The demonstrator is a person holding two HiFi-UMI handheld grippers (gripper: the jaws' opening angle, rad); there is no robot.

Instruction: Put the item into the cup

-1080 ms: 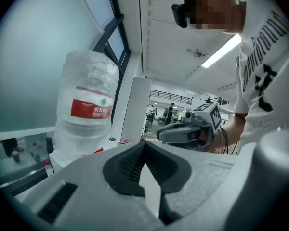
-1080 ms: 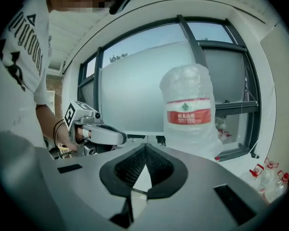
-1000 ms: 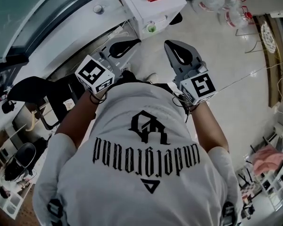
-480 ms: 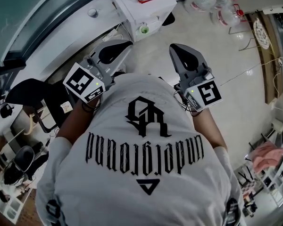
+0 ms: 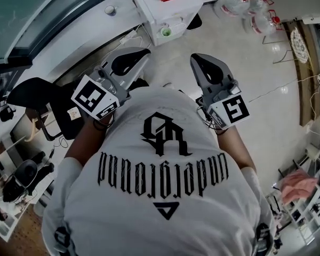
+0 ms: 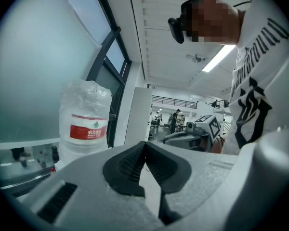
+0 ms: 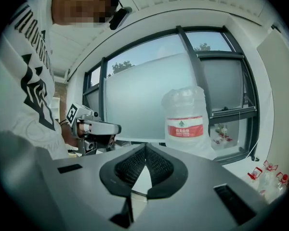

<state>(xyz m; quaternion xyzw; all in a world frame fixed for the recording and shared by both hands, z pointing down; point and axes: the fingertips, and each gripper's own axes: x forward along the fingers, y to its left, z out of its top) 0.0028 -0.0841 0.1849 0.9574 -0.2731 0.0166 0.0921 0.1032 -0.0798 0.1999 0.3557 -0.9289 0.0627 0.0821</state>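
No cup or loose item shows clearly in any view. In the head view a person in a white printed T-shirt (image 5: 160, 185) holds both grippers in front of the chest. My left gripper (image 5: 144, 53) points up and right, jaws shut with nothing between them. My right gripper (image 5: 195, 58) points up and left, also shut and empty. The left gripper view has its pads meeting at the tip (image 6: 144, 144), and the right gripper view shows the same (image 7: 145, 146). Each gripper sees the other: the right gripper (image 6: 195, 134) and the left gripper (image 7: 97, 128).
A white water dispenser (image 5: 165, 7) stands ahead with a small green thing (image 5: 164, 32) on its ledge. Its large bottle with a red label (image 6: 85, 124) (image 7: 185, 121) rises before a window. A black chair (image 5: 37, 97) is at left, bagged bottles (image 5: 250, 9) at top right.
Both grippers have drawn a little down the picture toward the body. The left one has swung outward to the left. Both stay shut and empty.
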